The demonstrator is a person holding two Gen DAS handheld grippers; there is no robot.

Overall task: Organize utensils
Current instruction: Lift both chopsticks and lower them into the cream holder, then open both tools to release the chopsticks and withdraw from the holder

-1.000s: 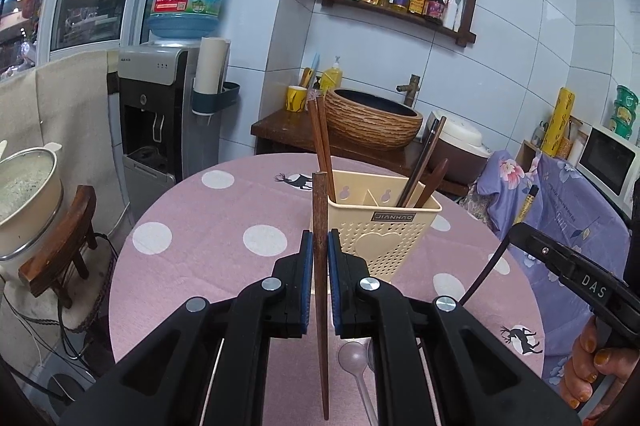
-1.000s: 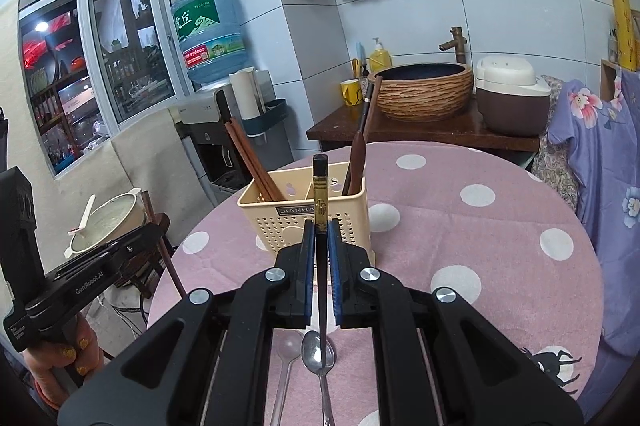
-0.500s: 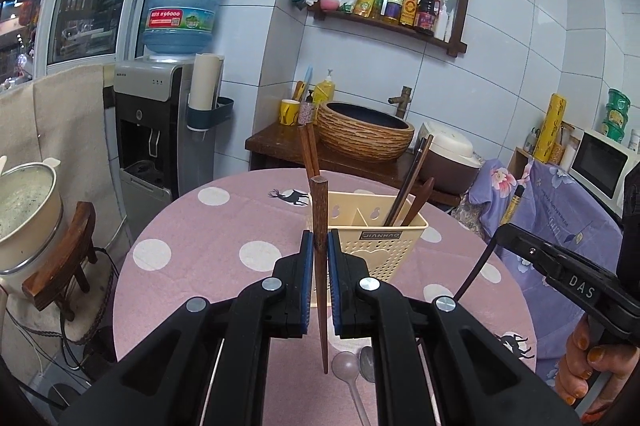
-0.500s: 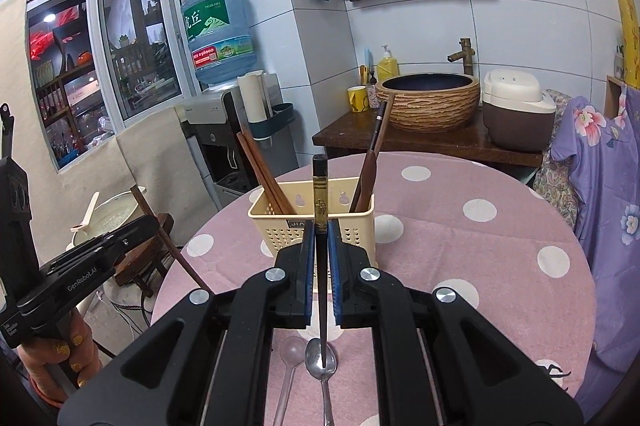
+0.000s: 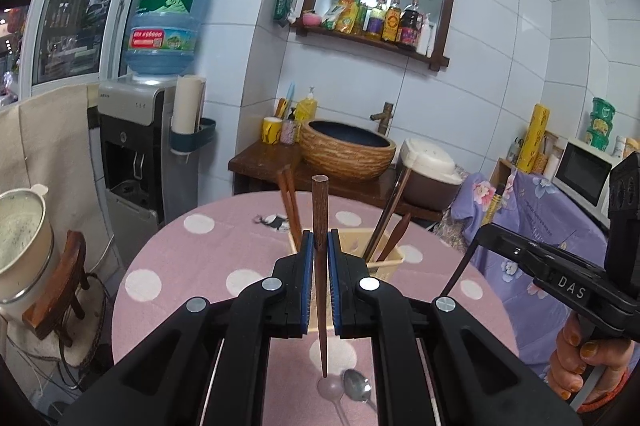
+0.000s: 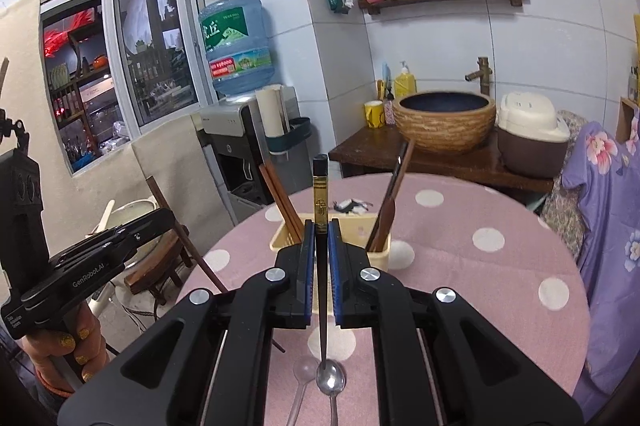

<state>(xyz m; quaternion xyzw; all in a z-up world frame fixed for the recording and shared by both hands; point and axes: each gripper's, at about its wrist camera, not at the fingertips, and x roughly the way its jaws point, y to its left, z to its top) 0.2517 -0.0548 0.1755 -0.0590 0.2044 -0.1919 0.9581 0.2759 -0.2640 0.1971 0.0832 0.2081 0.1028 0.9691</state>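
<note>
In the left wrist view, the left claw (image 5: 319,262) at lower centre is clamped on a brown wooden chopstick (image 5: 320,266), held near its thick end so the shaft stands almost upright, thin tip hanging just above the round bench under a pink cloth with white dots (image 5: 208,258). That upright hold looks meant for dropping it tip-first into the cream plastic slotted utensil basket (image 5: 394,257) just behind the claw, where other brown chopsticks and a dark wooden utensil already lean against the walls. Below the tip, at bottom centre, lie a clear plastic spoon (image 5: 330,386) and a steel spoon (image 5: 357,386), not yet sorted. At the right edge the right claw pinches a dark stick. In the right wrist view, the right claw (image 6: 320,258) at lower centre is closed on a black chopstick with a gold band (image 6: 320,226), likewise vertical, its tip over the steel spoon's bowl at bottom centre, the clear spoon just left of it. The basket stands right behind the claw in mid-frame, partly hidden; the left claw shows at the left edge.
</note>
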